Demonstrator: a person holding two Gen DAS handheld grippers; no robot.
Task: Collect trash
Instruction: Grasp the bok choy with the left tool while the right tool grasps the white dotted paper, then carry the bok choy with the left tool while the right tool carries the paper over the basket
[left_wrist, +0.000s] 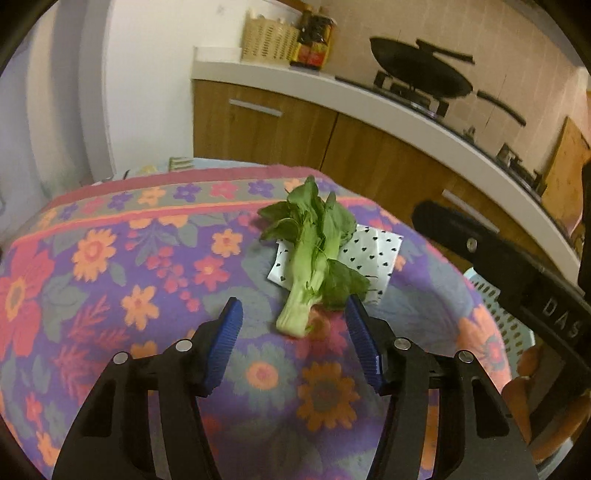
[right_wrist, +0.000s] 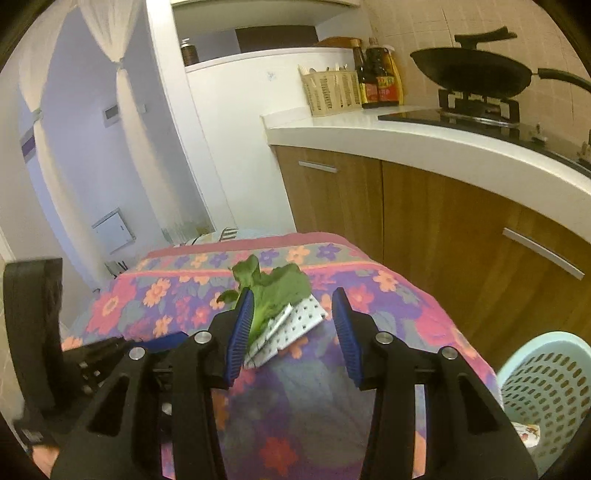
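- Blue-padded left tool lowest in the left wrist view, jaws spread, nothing between the pads; cut stem end of the bok choy just beyond the tips, nearer the right pad, not touched.
- Bok choy lying at centre frame on the flowered cloth, leaves toward the top of the frame, resting partly on a folded spotted paper.
- Right tool at lower centre of the right wrist view, jaws likewise spread and empty; paper edge and green stem seen between the pads but further off, no contact visible.
- Pale blue perforated basket at lower right of the right wrist view, off the edge of the cloth-covered counter; judged the likely bin for the trash.
- Step in hand, as judged: approach to the first pickup, nothing collected yet by either tool.
- Next move calls for: lowering the left tool over the stem, closing on the firm pale base rather than the limp leaves, then a carry to the basket; paper left for the right tool.
- Pose: both tools angled downward toward the cloth, left tilted more steeply; left tool's black body visible at left edge of the right wrist view, right tool's body at right edge of the left wrist view.
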